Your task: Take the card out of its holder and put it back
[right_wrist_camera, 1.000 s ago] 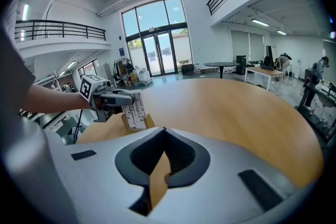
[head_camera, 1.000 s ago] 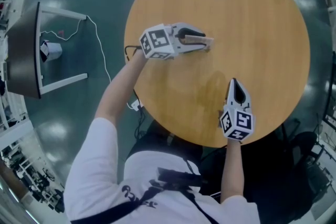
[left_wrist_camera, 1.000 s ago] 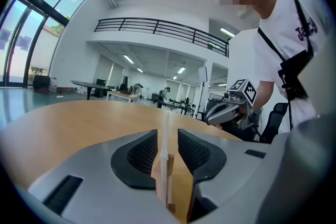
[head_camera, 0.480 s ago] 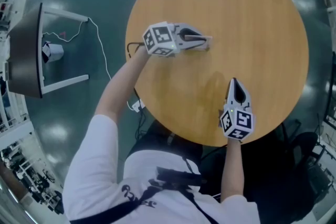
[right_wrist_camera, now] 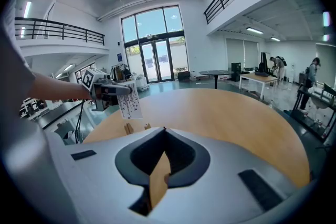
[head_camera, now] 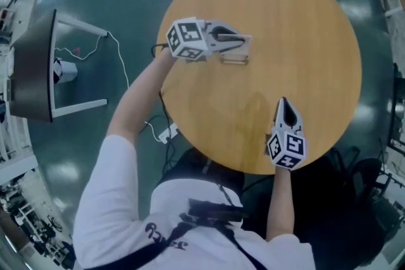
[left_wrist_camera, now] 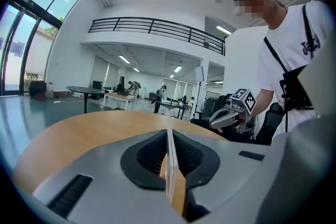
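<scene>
My left gripper's [left_wrist_camera: 169,136] jaws are pinched shut on the thin white printed card [right_wrist_camera: 128,102], which I see edge-on between the pads. The card hangs down from the jaws just above the small wooden slotted holder [head_camera: 234,60], clear of it and slightly tilted. The holder's long axis seems to run roughly in line with the left gripper, so I judge the way back in is straight down, once the card's lower edge is square to the slot. My right gripper [head_camera: 283,103] is well apart from the holder, over the near edge of the round wooden surface [head_camera: 304,41], its jaws together on nothing.
</scene>
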